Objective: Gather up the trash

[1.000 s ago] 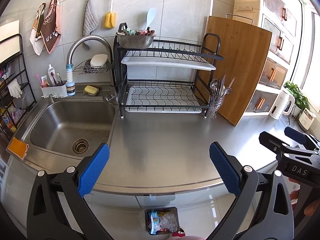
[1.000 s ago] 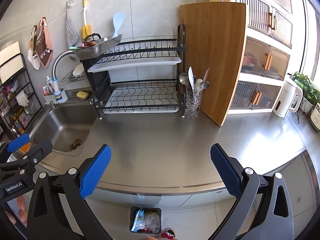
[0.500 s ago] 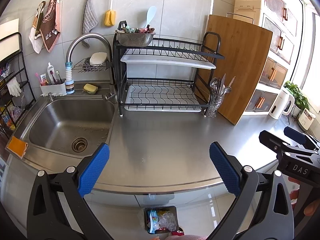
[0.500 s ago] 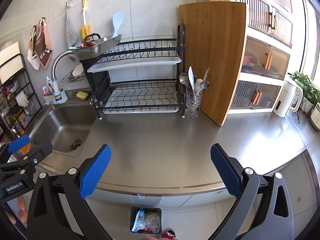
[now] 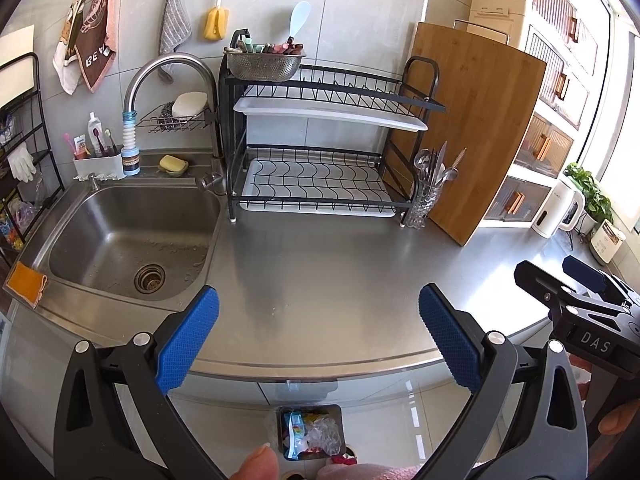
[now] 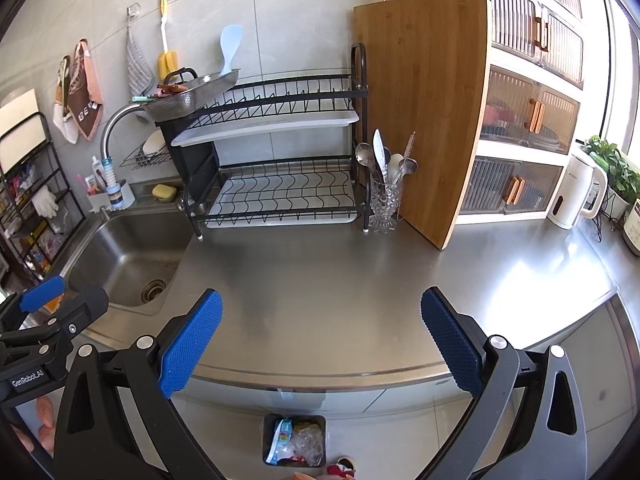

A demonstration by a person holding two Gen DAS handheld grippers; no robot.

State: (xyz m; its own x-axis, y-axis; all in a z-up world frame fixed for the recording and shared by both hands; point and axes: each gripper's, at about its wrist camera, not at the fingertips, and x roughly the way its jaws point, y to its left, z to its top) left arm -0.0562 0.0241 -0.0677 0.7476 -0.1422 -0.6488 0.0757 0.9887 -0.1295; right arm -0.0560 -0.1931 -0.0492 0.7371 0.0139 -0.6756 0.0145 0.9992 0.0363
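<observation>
From the left wrist, you faced a tiled kitchen wall and a stainless counter (image 5: 340,272) with no loose litter on it that I could make out. The sink (image 5: 132,240) sat to the left, the two-tier dish rack (image 5: 320,152) behind, and a bamboo cutting board (image 5: 476,128) leaned upright against the cabinets. You held the left gripper (image 5: 318,336) wide apart with nothing between its blue pads, poised over the counter's front edge. Below that edge, on the floor, stood the small trash bin (image 5: 310,432), already holding wrappers and crumpled plastic; it sat where trash could drop straight off the counter. The right gripper (image 5: 576,292) showed at the right margin.

From the right wrist, the same counter (image 6: 360,280) looked bare, with a glass of cutlery (image 6: 384,196) beside the board and a white kettle (image 6: 576,192) far right. Your right gripper (image 6: 320,340) was likewise spread wide and empty, the bin (image 6: 294,444) directly beneath. Collection looked finished, or nearly so.
</observation>
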